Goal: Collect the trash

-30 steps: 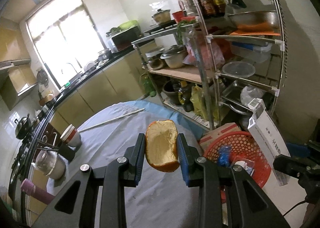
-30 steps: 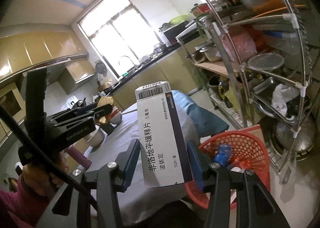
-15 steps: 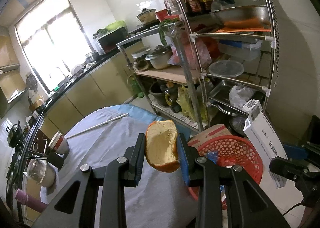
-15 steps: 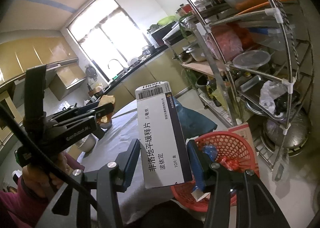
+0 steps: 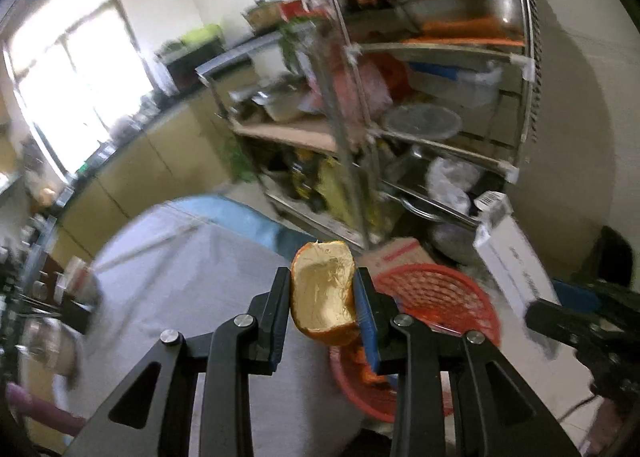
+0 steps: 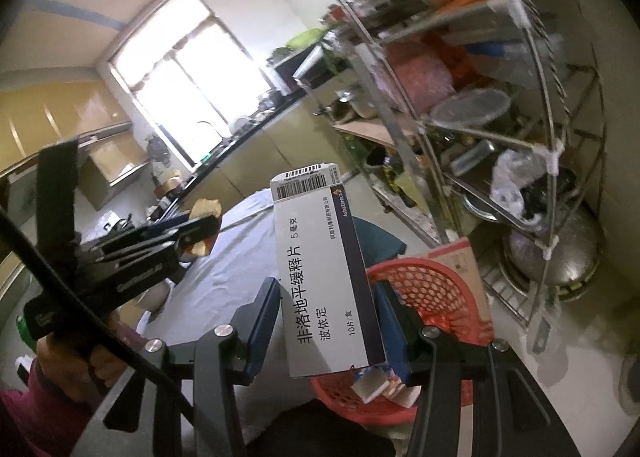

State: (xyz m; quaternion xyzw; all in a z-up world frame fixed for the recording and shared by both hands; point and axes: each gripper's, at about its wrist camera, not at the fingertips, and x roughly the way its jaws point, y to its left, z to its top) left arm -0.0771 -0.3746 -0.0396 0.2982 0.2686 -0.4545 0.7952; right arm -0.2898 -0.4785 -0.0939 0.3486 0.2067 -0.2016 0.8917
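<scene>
Box [image 6: 328, 277] upright in right gripper [image 6: 326, 327], barcode end up.

Orange peel [image 5: 323, 293], medicine box [image 6: 328, 281], both aloft

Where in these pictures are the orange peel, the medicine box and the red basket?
orange peel [image 5: 323, 289]: left wrist view, on its pale inner side.
medicine box [image 6: 324, 277]: right wrist view, on the white printed face.
red basket [image 6: 436, 289]: right wrist view, on the mesh wall beyond the box.
</scene>
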